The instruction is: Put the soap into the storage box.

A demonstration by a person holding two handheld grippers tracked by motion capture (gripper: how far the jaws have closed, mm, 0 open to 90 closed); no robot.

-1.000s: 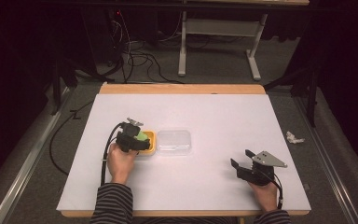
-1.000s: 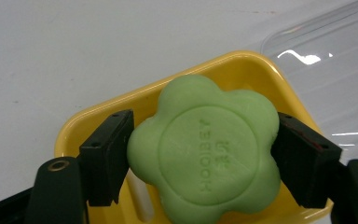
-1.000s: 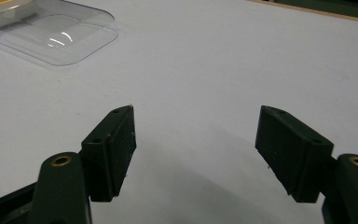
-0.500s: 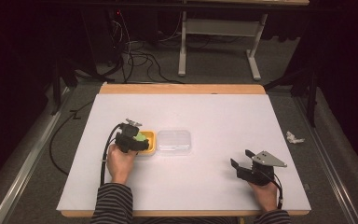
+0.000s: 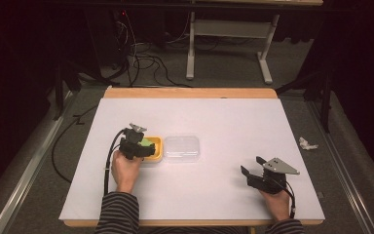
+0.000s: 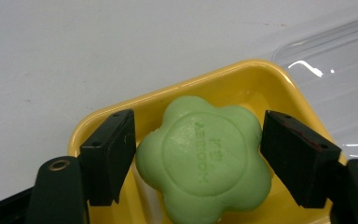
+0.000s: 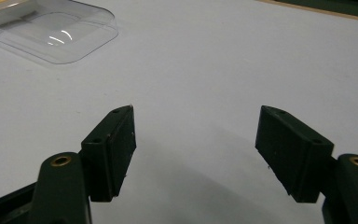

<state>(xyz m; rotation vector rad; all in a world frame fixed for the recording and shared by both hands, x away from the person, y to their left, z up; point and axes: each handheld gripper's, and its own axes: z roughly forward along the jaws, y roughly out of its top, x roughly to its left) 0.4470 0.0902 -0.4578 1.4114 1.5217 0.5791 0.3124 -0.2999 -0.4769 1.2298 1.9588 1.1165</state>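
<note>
Left tool (image 6: 198, 154) sits low over the yellow soap dish (image 6: 242, 81), its two black jaws spread to either side of the green flower-shaped soap (image 6: 205, 156). In the left gripper view the left jaw stands right at the soap's edge, while a narrow strip of yellow shows between the soap and the right jaw, so the tool looks released, or at most just closing, rather than clenched on the soap. The soap lies inside the dish, embossed face up. From the high view the left tool (image 5: 143, 146) covers most of the dish (image 5: 157, 152), which stands on the white tabletop (image 5: 233, 117) just left of the clear plastic lid (image 5: 181, 147).

Judging from this, the work is at an early or middle point: the lid is already off and lies beside the dish, and the soap is bracketed but not lifted. What remains appears to be the grip itself and whatever handling of the soap comes after.

Farther right, the right tool (image 5: 254, 170) rests low near the front right of the tabletop, well apart from the dish and lid. In the right gripper view the right tool (image 7: 196, 149) has its jaws wide apart with bare tabletop between them, the lid (image 7: 53, 30) far off at upper left.

Hard to make out: the embossed lettering on the soap, the soap's near edge where it is cut off, and whether the left jaw truly touches it.
</note>
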